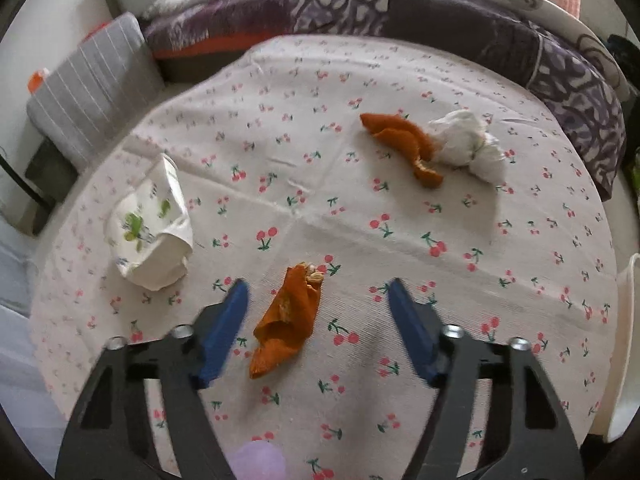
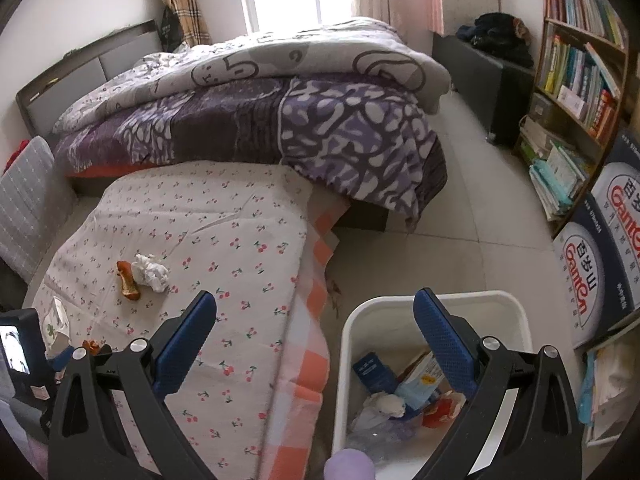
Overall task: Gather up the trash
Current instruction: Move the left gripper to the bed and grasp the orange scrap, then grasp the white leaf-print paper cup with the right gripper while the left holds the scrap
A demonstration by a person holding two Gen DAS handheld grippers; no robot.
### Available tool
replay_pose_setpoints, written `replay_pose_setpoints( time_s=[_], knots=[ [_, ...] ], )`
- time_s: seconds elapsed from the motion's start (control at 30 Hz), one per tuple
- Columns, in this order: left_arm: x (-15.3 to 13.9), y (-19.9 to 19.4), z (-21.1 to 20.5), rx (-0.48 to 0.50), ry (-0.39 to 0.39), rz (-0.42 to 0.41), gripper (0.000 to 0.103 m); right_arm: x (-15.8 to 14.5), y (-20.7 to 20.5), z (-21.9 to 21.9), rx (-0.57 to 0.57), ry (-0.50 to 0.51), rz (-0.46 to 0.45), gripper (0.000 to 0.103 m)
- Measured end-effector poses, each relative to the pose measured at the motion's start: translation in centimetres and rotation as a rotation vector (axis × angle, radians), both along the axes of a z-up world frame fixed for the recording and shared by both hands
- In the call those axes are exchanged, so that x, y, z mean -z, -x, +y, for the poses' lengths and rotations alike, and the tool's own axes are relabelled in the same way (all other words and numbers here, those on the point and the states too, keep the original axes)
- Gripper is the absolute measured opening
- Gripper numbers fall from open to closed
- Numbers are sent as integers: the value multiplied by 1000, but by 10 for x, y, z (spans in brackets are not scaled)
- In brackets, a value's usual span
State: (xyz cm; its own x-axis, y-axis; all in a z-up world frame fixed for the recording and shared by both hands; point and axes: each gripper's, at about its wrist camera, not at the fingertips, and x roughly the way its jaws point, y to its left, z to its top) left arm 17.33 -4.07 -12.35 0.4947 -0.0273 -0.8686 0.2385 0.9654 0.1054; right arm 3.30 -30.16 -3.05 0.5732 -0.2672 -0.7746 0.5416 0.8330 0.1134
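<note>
The surface (image 1: 400, 220), covered with a pale cloth printed with red cherries, is taken as landmark. A bed with a purple-and-white patterned quilt (image 2: 320, 128) is seen beyond its far edge.

Left tool (image 1: 316, 292): its blue fingers (image 1: 224, 328) are seen apart, one on either side of a crumpled orange peel-like scrap (image 1: 288, 320) lying on the surface near its near edge. No pad is seen touching the scrap; the jaws stand moderately wide and nothing is gripped.

Other trash on the surface:
- a crumpled white paper cup with green print (image 1: 152, 228), lying on its side toward the left edge, apart from the near scrap;
- a second orange scrap (image 1: 404, 148), farther in and to the right, touching a wadded white tissue (image 1: 468, 144) just beside it.

Right tool (image 2: 316, 304): the jaws are seen wide and empty. It is held above the right edge of the surface, one finger over the cloth, the other over a white rectangular plastic bin (image 2: 440, 304) standing on the floor just beside that edge. Collected items are seen inside the bin, among them a dark blue box and wadded paper.

An orange-and-white checked cloth (image 2: 308, 360) hangs from the right edge of the surface, between surface and bin.
</note>
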Motion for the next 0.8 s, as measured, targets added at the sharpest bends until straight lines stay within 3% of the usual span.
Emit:
replay_pose_setpoints(
  time_s=[0.17,0.43,0.6,0.8],
  knots=[
    [8,-5,11,-2,26,15,25,9,-11,11,-18,-24,21,96],
    [-19,7,51,-36,115,-19,21,18,-37,53,-132,-15,25,96],
    [-77,24,98,-92,170,-120,21,22,-66,115,-356,-3,7,96],
    [-147,39,175,-215,177,-274,21,30,-112,234,-677,18,4,96]
  ],
)
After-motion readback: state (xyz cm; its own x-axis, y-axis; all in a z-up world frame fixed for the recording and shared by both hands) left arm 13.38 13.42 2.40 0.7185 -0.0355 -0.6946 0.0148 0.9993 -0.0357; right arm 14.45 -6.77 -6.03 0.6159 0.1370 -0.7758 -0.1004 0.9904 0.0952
